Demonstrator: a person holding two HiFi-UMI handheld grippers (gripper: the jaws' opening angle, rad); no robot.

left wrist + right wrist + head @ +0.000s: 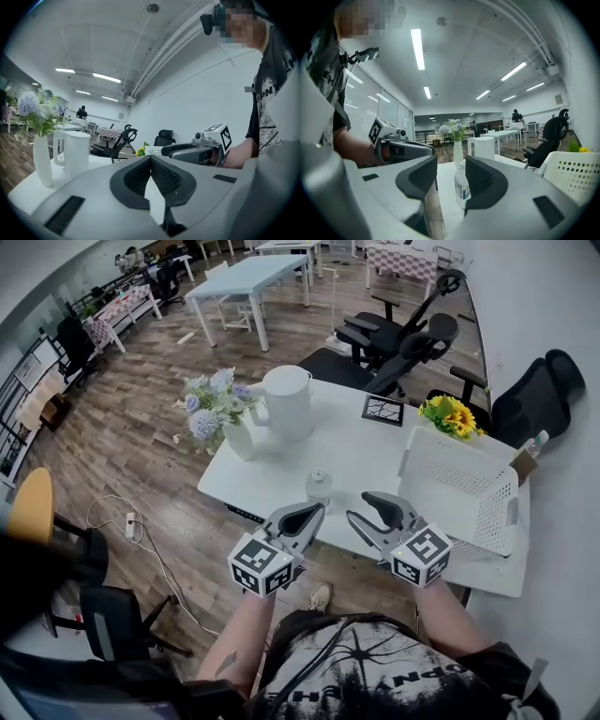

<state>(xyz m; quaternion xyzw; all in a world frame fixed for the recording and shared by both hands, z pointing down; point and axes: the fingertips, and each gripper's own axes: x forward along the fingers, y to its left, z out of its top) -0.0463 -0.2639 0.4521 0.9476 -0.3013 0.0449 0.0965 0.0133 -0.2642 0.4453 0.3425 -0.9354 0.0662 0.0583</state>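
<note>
Both grippers hover just off the near edge of a white table (366, 451). My left gripper (315, 510) is shut, its pad tips meeting with nothing between them (151, 158). My right gripper (359, 506) is open and empty. A small clear bottle (319, 486) with a label stands on the table just beyond the two grippers. In the right gripper view the bottle (461, 187) shows through the gap between the open jaws (451, 165), some way ahead and untouched. Each gripper sees the other beside it: the right gripper (197, 151) and the left gripper (405, 149).
On the table stand a white kettle (286, 401), a white vase of pale flowers (239, 439), a black square frame (382, 410), sunflowers (448, 415) and a white perforated basket (459, 488) at the right. Black office chairs (394, 338) stand behind; a cable lies on the wooden floor (141, 531).
</note>
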